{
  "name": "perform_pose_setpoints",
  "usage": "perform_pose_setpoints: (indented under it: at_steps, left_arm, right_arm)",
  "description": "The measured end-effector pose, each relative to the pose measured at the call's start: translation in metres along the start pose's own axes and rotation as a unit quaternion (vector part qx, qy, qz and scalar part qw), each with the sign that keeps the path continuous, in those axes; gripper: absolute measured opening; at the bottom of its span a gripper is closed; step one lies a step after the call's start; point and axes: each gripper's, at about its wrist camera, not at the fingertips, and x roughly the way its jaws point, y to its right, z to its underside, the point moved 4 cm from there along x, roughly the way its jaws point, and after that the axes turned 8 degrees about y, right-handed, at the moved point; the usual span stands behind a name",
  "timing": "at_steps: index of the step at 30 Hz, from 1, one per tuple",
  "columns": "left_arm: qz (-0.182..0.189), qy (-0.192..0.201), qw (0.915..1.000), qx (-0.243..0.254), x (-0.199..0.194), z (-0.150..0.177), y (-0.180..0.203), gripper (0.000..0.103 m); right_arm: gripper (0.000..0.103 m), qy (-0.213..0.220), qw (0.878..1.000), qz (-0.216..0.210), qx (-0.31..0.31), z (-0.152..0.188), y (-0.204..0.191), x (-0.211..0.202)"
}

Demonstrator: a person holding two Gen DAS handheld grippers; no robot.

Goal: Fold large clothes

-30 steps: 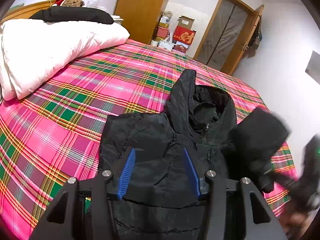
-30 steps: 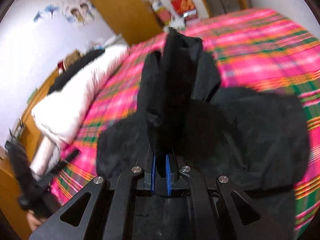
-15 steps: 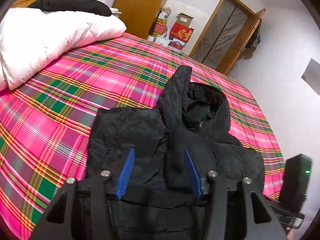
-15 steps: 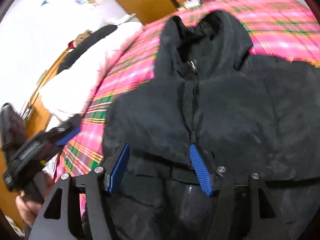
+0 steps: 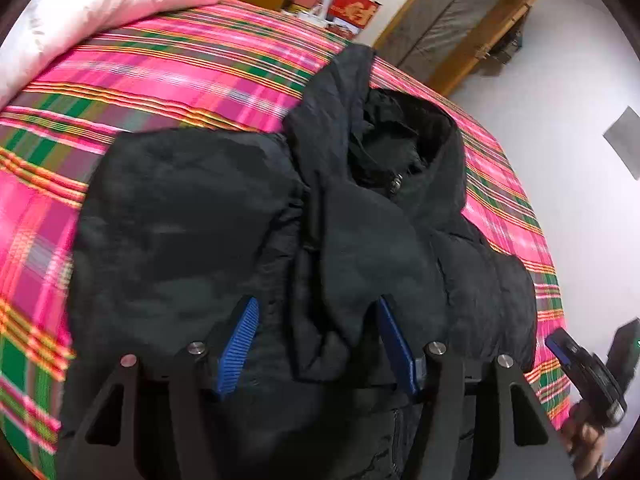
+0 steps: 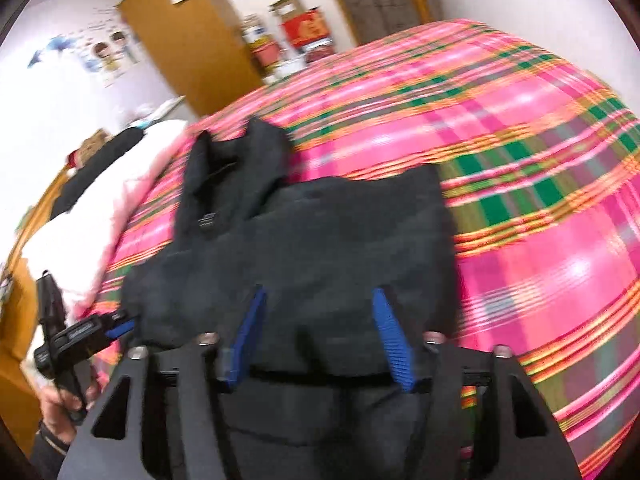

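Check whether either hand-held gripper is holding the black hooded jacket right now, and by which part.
Neither. The left hand-held gripper is open over the jacket; the right hand-held gripper is closing, pads clear.

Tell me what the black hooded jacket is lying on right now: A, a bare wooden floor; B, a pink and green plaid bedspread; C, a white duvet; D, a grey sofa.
B: the black hooded jacket is spread flat on the pink and green plaid bedspread, while the white duvet lies apart, farther up the bed.

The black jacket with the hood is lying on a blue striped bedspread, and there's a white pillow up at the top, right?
Not quite. The black jacket lies on a pink plaid bedspread with green and orange stripes, not blue. The left wrist view shows it. The white pillow is there.
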Motion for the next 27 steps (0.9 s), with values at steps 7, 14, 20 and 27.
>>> perform_pose_setpoints:
  at_steps: [7, 14, 20, 27]
  left_arm:
    - [-0.061, 0.018, 0.9948, 0.080, 0.000, 0.011, 0.014, 0.011]
    - [-0.087, 0.008, 0.9921, 0.090, 0.011, 0.017, 0.004, 0.011]
    - [-0.099, 0.008, 0.9932, 0.061, -0.005, 0.014, 0.000, 0.015]
    - [-0.089, 0.102, 0.9887, 0.064, -0.063, -0.014, 0.013, 0.026]
  right_arm:
    - [0.029, -0.053, 0.998, 0.006, -0.033, 0.020, -0.001, 0.053]
    - [0.028, -0.070, 0.994, 0.032, -0.080, 0.037, -0.008, 0.080]
    - [0.028, -0.069, 0.994, 0.035, -0.075, 0.025, -0.008, 0.068]
    - [0.028, 0.011, 0.997, 0.024, -0.071, -0.013, -0.005, 0.020]
